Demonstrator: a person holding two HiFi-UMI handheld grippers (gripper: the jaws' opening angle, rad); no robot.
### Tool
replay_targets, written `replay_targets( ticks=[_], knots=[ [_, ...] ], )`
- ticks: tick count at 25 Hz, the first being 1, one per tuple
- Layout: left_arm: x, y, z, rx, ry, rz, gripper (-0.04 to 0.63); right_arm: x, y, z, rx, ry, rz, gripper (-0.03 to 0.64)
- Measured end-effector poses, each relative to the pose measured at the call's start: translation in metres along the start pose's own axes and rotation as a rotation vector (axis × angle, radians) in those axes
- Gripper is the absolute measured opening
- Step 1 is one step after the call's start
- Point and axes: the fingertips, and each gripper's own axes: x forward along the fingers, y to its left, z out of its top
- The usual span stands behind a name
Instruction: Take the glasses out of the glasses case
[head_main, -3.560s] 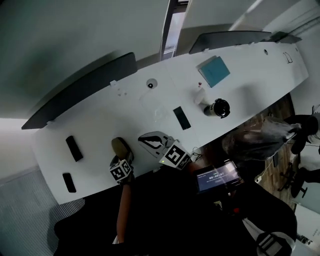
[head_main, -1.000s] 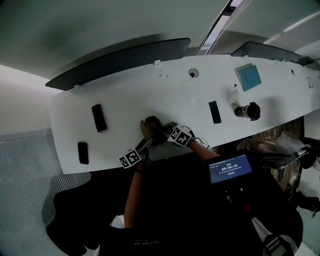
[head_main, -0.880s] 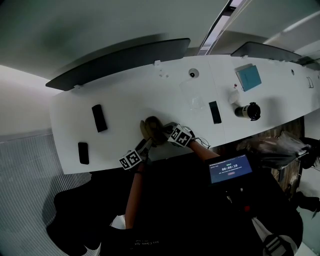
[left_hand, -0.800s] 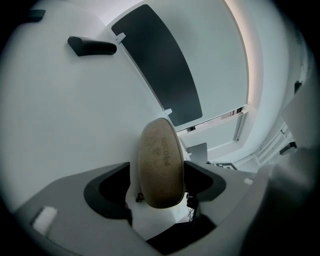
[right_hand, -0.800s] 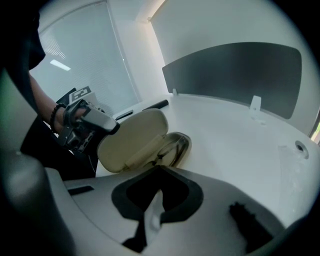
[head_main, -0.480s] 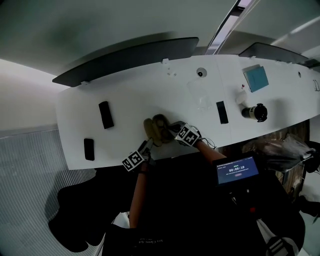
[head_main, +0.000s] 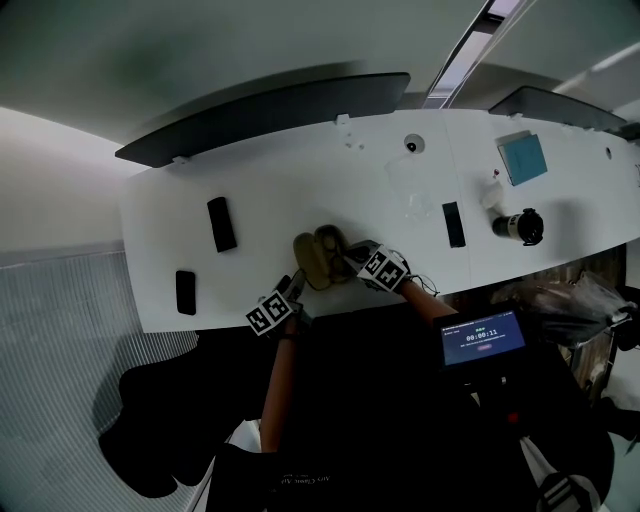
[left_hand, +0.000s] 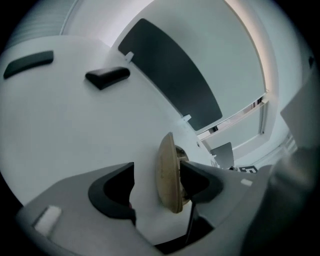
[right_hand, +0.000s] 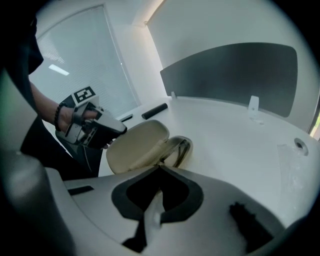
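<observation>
while the glasses case (head_main: 318, 258) is lying open near its front edge, bench (head_main: 300, 180): stretching white across the head view and carrying a dark flat slab (head_main: 221, 223) well to the left of the case.
left hand-held gripper (left_hand: 157, 175): released, its jaws standing apart after just having been closing; they are straddling the upright tan lid (left_hand: 167, 150), which is sitting against one jaw while bare bench is showing before the other.
right hand-held gripper (right_hand: 160, 169): clenched, its tips meeting right at the case's near edge; whether they are pinching the rim is not showing.
glasses case: resting on the bench between the two hand-held grippers, with its lid raised.
glasses (right_hand: 179, 149): lying inside the open lower half, the dark frame peeking out past the lid.
</observation>
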Motion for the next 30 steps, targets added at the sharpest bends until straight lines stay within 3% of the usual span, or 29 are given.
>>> replay_targets(
  ticks=[4,6,7,8,10,13,15,20,22,26,30],
  knots=[
    [-0.015,-0.068,0.052,0.309,-0.067,0.018,0.311,-0.015,0.006,0.024,-0.012,-0.086,-0.009,0.008],
    [-0.016,-0.125,0.069,0.453,-0.066,-0.049,0.304,-0.031,0.006,0.036,-0.007,-0.145,-0.019,0.008],
    [-0.011,-0.15,0.069,0.489,-0.036,-0.102,0.301,-0.041,0.005,0.041,0.003,-0.178,-0.026,0.008],
    [-0.002,-0.169,0.062,0.491,0.012,-0.154,0.3,-0.051,0.004,0.044,0.015,-0.208,-0.036,0.008],
    [0.023,-0.175,0.041,0.421,0.122,-0.205,0.291,-0.07,-0.003,0.043,0.041,-0.252,-0.068,0.008],
    [0.051,-0.132,0.008,0.269,0.252,-0.157,0.267,-0.096,-0.017,0.037,0.093,-0.297,-0.123,0.008],
    [0.057,-0.107,-0.008,0.211,0.312,-0.119,0.255,-0.109,-0.026,0.032,0.124,-0.321,-0.149,0.008],
    [0.068,-0.084,-0.032,0.252,0.433,-0.057,0.234,-0.125,-0.037,0.019,0.171,-0.355,-0.185,0.008],
    [0.076,-0.079,-0.034,0.243,0.467,-0.037,0.215,-0.127,-0.041,0.02,0.194,-0.377,-0.192,0.008],
    [0.085,-0.079,-0.029,0.1,0.457,-0.035,0.202,-0.13,-0.047,0.023,0.212,-0.396,-0.187,0.008],
    [0.085,-0.075,-0.038,0.108,0.486,-0.002,0.202,-0.131,-0.052,0.026,0.215,-0.412,-0.183,0.008]
  ],
)
